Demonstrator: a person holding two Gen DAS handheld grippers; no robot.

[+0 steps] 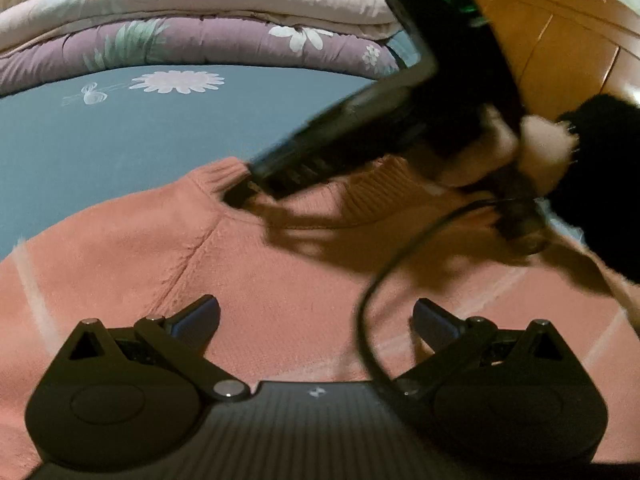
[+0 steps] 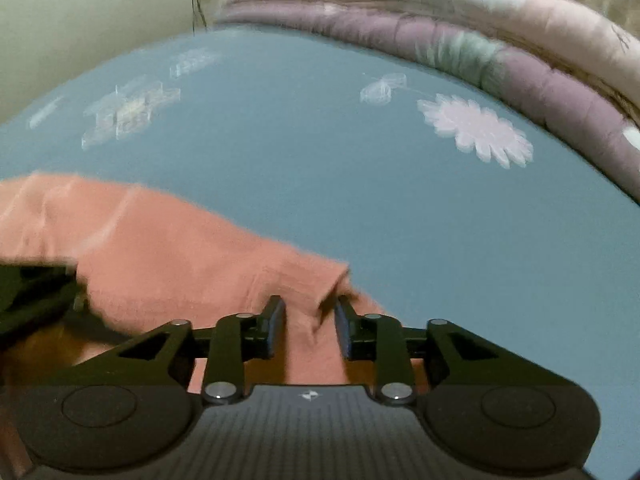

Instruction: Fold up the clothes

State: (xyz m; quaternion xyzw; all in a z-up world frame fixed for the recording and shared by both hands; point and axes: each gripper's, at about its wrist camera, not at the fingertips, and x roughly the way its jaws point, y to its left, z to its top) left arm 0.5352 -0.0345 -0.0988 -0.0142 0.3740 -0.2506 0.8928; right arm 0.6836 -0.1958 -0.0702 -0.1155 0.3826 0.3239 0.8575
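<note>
Salmon-pink sweater [image 1: 248, 264] lies flat on my blue floral bedsheet [image 1: 120, 140]. My left gripper [image 1: 316, 320] hovers over it, jaws spread, empty. My right gripper [image 2: 310, 328] straddles its ribbed edge, pads not pressing. Beyond, open sheet runs to folded quilts [image 2: 500, 52]; a wooden headboard [image 1: 560, 40] stands behind.

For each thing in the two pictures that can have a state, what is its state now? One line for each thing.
Pink sweater: spread flat on the blue sheet, not yet folded; collar edge lifted.
Left gripper: open wide above the sweater, holds nothing.
Right gripper: partly open, a fold of sweater cloth between the fingers; grip unclear.
Blue sheet: smooth.
Quilts: folded, stacked at the bed's far edge.
</note>
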